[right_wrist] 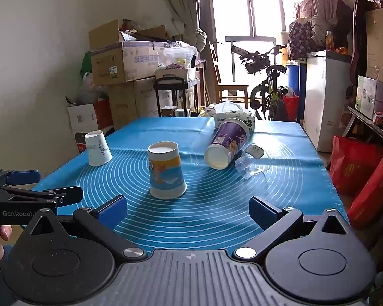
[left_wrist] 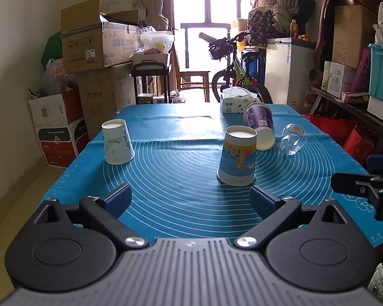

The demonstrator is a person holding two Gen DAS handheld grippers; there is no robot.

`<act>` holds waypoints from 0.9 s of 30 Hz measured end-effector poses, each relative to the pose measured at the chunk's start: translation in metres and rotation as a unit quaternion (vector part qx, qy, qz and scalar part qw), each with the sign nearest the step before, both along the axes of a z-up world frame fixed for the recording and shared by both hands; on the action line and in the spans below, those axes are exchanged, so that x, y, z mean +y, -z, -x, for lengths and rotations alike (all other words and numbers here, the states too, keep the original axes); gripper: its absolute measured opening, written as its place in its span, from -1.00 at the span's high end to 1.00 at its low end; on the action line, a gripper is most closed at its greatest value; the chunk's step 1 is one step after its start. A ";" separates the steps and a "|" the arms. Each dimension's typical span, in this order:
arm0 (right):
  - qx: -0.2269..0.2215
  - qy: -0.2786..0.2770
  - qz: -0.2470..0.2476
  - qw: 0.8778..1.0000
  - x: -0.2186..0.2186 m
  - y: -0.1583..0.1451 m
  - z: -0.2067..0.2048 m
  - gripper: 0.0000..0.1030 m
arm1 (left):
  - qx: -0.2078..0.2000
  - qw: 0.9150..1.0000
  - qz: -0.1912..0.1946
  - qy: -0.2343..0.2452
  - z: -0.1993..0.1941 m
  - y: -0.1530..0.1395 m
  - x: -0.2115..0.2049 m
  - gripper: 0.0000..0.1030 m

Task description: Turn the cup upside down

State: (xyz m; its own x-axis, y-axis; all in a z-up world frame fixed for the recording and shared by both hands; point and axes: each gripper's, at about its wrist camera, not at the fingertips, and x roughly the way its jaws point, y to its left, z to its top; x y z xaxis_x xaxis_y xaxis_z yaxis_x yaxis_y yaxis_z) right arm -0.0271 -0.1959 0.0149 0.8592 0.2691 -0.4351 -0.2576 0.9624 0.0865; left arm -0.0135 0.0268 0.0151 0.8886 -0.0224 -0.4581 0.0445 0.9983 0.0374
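Observation:
A blue and orange paper cup [left_wrist: 238, 156] [right_wrist: 166, 170] stands upside down on the blue mat [left_wrist: 181, 178] [right_wrist: 217, 204]. A white paper cup [left_wrist: 117, 141] [right_wrist: 98, 148] stands upside down at the left. A purple paper cup [left_wrist: 261, 126] [right_wrist: 226, 143] lies on its side, mouth toward me. A clear glass [left_wrist: 292, 139] [right_wrist: 250, 162] lies on its side beside it. My left gripper [left_wrist: 190, 202] is open and empty, just short of the blue and orange cup. My right gripper [right_wrist: 189, 211] is open and empty, also near that cup.
A tissue box [left_wrist: 236, 100] [right_wrist: 233, 117] sits at the mat's far edge. Cardboard boxes [left_wrist: 97, 51] stack at the left. A bicycle [left_wrist: 237, 68] and a white cabinet [left_wrist: 286, 71] stand behind the table. Red bags [right_wrist: 357, 168] lie at the right.

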 end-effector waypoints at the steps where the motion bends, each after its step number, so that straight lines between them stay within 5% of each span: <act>1: 0.000 0.001 0.000 1.000 0.000 0.000 0.000 -1.00 | 0.001 1.000 0.000 0.000 0.000 0.000 0.000 -0.89; 27: 0.003 0.004 0.004 1.000 0.001 0.001 -0.001 -1.00 | -0.003 1.000 0.011 -0.007 0.002 -0.002 0.006 -0.89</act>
